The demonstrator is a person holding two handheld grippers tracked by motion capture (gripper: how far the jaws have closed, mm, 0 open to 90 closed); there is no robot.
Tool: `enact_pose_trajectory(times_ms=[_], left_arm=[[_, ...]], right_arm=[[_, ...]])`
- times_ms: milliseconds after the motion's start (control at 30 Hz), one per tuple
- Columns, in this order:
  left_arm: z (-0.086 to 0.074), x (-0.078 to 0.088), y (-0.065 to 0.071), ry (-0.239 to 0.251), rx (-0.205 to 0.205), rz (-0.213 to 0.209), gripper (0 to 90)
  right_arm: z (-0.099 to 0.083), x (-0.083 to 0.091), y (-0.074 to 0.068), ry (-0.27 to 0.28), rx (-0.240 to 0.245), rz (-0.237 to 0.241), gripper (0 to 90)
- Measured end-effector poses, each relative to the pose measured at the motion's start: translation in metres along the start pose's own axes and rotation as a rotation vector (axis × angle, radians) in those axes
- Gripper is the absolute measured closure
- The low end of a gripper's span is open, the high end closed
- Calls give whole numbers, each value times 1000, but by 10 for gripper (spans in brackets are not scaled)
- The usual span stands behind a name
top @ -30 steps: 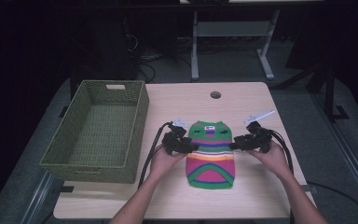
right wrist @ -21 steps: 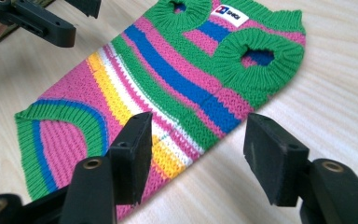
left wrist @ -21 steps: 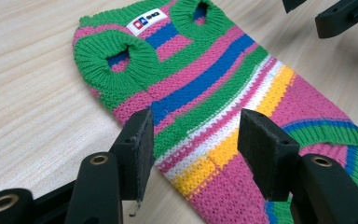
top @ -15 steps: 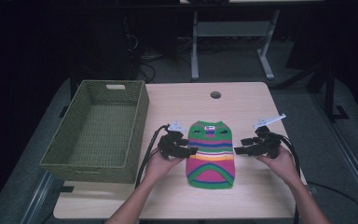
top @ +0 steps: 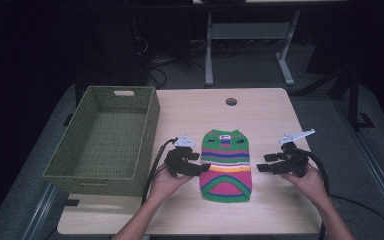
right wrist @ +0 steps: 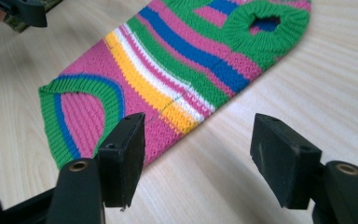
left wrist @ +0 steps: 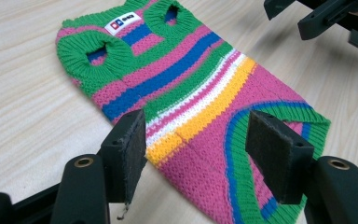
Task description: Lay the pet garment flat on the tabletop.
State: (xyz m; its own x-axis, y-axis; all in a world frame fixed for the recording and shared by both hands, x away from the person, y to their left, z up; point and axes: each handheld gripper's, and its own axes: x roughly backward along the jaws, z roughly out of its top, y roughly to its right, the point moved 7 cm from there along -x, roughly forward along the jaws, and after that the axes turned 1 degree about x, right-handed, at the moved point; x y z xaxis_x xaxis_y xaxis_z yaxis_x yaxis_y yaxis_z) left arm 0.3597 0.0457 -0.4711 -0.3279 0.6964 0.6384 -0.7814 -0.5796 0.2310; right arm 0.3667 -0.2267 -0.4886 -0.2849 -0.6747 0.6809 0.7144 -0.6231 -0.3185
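Sweater laid flat, both grippers off it.
Left gripper and right gripper flank the sweater, jaws just opened wide and empty; next probably folding it or moving it to the basket.

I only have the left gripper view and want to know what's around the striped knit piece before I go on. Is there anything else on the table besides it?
Observer: Yes. A green woven basket sits on the light wooden table, left of the striped knitted sweater, apart from it.
Operator: Anything in the basket?
Observer: No, the high view shows only its woven floor.
Operator: Where is the right gripper relative to the sweater?
Observer: The right gripper is off the sweater's right edge, jaws open, over bare table.
Operator: And mine?
Observer: The left gripper is at the sweater's left edge, jaws just opened, nothing gripped.
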Motion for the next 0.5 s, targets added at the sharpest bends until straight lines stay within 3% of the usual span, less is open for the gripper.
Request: enact_pose_trajectory(times_ms=[167, 500], left_arm=[[-5, 6, 4, 30, -1, -18, 359], [-19, 16, 9, 14, -15, -12, 331]], right_arm=[[-3, 5, -3, 11, 3, 1, 344], [-19, 11, -4, 9, 9, -11, 326]])
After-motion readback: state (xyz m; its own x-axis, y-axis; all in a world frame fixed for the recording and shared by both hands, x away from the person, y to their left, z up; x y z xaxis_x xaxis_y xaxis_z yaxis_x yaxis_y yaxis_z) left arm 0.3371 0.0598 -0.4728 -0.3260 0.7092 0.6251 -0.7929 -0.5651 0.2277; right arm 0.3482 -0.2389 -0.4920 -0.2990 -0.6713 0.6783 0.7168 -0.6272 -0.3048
